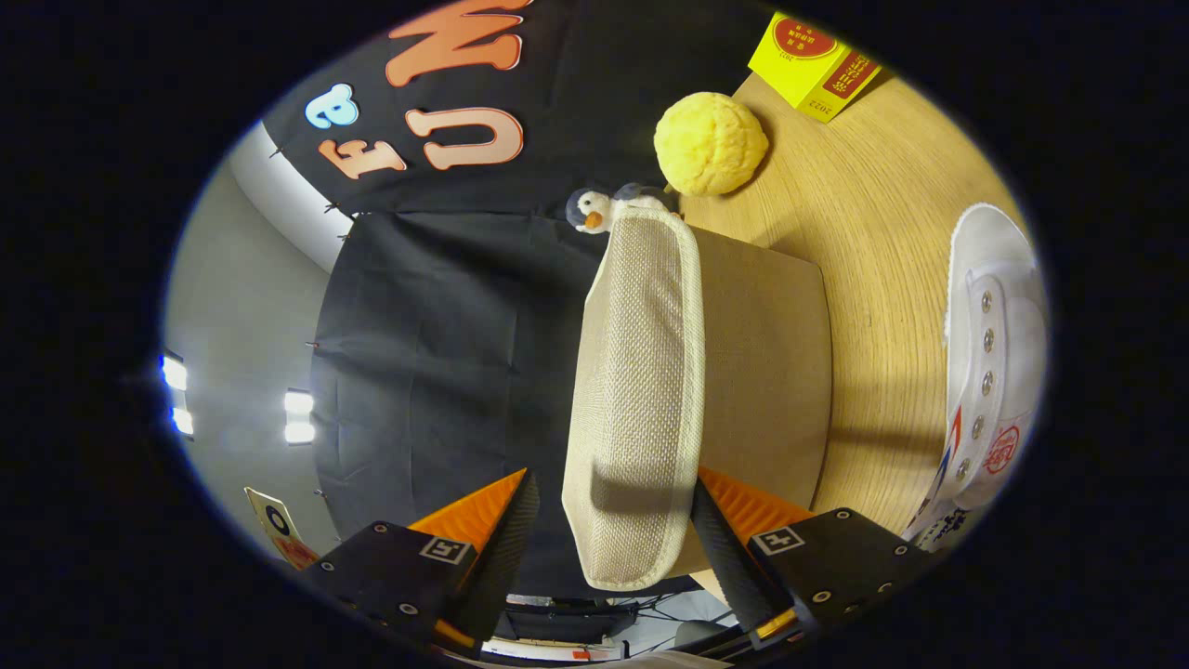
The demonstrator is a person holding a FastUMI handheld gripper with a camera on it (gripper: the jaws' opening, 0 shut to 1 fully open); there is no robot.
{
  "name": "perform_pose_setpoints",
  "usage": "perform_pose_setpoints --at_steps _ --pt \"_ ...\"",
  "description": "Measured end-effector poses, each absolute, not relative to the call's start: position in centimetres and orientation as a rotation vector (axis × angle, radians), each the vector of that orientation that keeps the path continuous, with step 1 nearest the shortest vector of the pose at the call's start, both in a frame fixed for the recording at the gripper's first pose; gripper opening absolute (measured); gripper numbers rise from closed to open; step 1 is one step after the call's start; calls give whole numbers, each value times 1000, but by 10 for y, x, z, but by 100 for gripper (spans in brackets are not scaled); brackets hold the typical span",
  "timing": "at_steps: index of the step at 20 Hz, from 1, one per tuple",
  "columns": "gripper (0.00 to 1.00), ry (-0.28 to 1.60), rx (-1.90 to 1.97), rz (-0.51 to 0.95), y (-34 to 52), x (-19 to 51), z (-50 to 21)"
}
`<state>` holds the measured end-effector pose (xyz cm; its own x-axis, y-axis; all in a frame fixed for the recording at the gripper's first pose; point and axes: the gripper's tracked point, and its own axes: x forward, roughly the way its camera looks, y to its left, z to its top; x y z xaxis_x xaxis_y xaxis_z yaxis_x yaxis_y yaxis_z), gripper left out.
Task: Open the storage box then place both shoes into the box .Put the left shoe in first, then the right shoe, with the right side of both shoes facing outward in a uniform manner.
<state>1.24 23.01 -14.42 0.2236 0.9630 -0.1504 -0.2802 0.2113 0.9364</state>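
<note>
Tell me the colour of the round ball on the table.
Yellow ball, clearest in the gripper view.

The box (762, 372) is plain tan, and its lid (636, 390) is a paler beige with a fine woven mesh pattern and a cream border. The table (873, 214) is light wood with a curved grain. The shoe (989, 362) is white — metal eyelets, a red round mark and red and blue stripes. The ball (711, 142) is pale yellow and bumpy. The carton (813, 65) is bright yellow with red patches. The toy penguin (594, 209) is grey and white — its beak orange.
</note>
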Motion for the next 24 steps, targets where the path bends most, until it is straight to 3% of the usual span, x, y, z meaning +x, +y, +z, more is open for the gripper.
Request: perform_pose_setpoints --at_steps 2,4,6,8,9,11,24 --pt "87 913 933 1047 225 15 -143" --pt "73 895 947 1048 224 15 -135" --pt "51 868 958 1046 221 14 -126" --pt "40 829 973 1036 219 14 -114" --pt "24 815 967 1009 217 18 -112" --pt "3 794 937 953 216 24 -108" --pt "3 631 844 1013 297 -15 23"
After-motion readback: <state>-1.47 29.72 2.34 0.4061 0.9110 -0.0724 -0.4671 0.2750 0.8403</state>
